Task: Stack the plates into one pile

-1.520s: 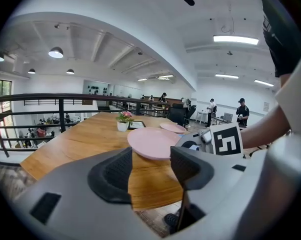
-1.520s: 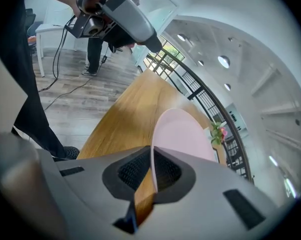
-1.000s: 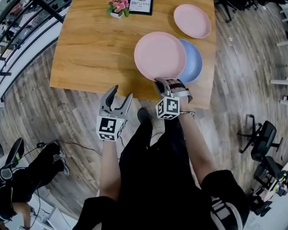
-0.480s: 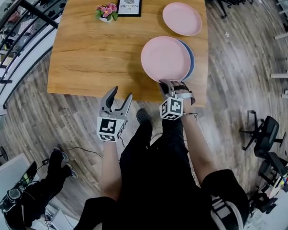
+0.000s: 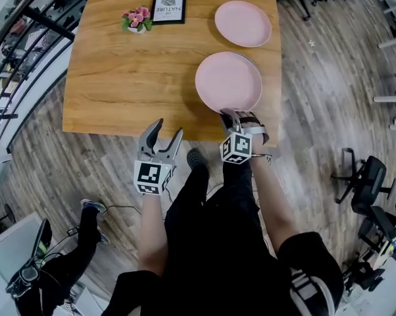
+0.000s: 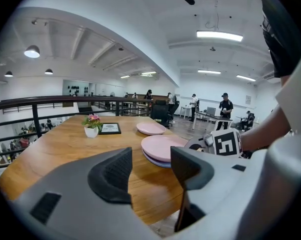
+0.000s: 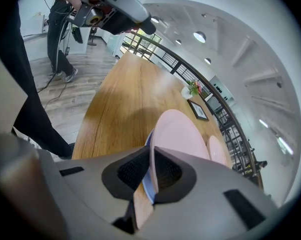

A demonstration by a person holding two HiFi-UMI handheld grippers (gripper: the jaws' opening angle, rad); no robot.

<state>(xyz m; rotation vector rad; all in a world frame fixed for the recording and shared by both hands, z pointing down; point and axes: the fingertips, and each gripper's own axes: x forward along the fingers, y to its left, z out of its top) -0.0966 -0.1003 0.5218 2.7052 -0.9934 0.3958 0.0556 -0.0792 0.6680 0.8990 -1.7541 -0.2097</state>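
Note:
A pink plate (image 5: 228, 81) lies on top of a blue plate near the table's front right edge. In the head view the blue plate is almost hidden. Its rim shows under the pink one in the left gripper view (image 6: 155, 160) and the right gripper view (image 7: 146, 186). My right gripper (image 5: 232, 114) is shut on the pink plate's near rim (image 7: 176, 134), one pad above and one below. A second pink plate (image 5: 243, 23) sits alone at the table's far right. My left gripper (image 5: 165, 131) hangs open and empty just off the table's front edge.
The wooden table (image 5: 132, 78) also carries a small flower pot (image 5: 135, 18) and a framed picture (image 5: 168, 6) at the back. A railing runs along the left, office chairs (image 5: 359, 189) stand on the right, and a person's legs (image 5: 86, 236) are at the lower left.
The right gripper has carried the pink plate to the right, over the blue plate, which it now covers. The left gripper has stayed where it was.

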